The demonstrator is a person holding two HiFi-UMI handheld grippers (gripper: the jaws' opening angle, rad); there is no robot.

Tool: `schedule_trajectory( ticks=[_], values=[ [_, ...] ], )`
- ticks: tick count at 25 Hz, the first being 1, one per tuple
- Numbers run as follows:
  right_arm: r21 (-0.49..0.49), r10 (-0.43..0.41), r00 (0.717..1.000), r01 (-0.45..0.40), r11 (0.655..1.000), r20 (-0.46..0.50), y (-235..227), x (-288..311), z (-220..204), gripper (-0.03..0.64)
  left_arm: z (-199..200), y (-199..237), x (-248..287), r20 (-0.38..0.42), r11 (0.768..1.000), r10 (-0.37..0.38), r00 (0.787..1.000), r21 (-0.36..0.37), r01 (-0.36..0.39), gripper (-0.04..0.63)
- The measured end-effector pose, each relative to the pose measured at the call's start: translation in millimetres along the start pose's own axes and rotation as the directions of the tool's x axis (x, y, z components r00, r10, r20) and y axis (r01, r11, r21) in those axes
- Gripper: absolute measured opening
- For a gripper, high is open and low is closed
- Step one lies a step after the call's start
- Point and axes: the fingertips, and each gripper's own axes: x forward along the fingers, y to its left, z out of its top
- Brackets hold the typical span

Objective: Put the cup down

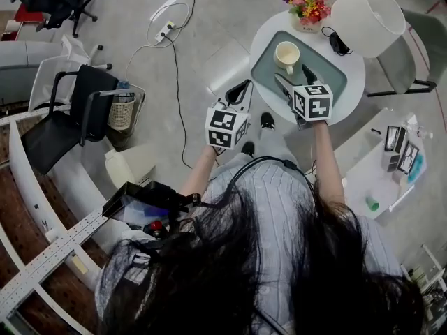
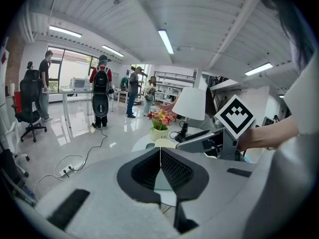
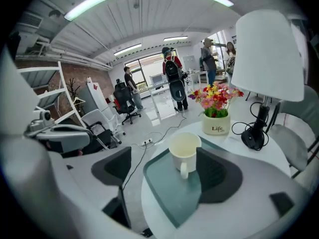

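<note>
Just ahead of the spread right tongs (image 3: 164,156) stands the cup (image 3: 184,151); left tongs (image 2: 160,153) closed.

Long ceiling lights (image 2: 166,41) are glowing under a ribbed white ceiling (image 2: 209,19), and daylight is coming in through tall windows (image 2: 70,68) onto a glossy pale floor (image 1: 216,19), where a white power strip (image 1: 165,30) is lying with its cable trailing. A black chair (image 1: 70,121) is standing beside a wire wastebasket (image 1: 121,112), a brick wall (image 3: 75,76) is showing at the far side, and a round white table (image 1: 354,75) is carrying a white lamp (image 1: 368,21) and a pot of flowers (image 1: 307,5).
</note>
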Motion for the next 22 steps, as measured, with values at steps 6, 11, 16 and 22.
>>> schedule_trajectory(
  ticks=[6, 11, 16, 22],
  values=[
    [0.035, -0.025, 0.997, 0.022, 0.999, 0.069, 16, -26, 7, 0.397, -3, -9, -18, 0.016, 1.000, -0.005, 1.000, 0.011, 0.005, 0.017],
    [0.083, -0.040, 0.994, 0.032, 0.996, 0.101, 28, -41, 7, 0.397, -5, -15, -31, 0.031, 1.000, -0.014, 0.999, 0.022, 0.013, 0.017],
    [0.118, -0.027, 0.993, 0.014, 0.993, 0.112, 49, -54, 1, 0.396, -5, -20, -50, 0.050, 0.999, -0.022, 0.999, 0.025, 0.021, 0.017],
    [0.141, -0.008, 0.992, -0.009, 0.990, 0.126, 67, -59, -9, 0.378, -12, -18, -62, 0.052, 0.999, -0.019, 0.998, 0.027, 0.018, 0.017]
  ],
)
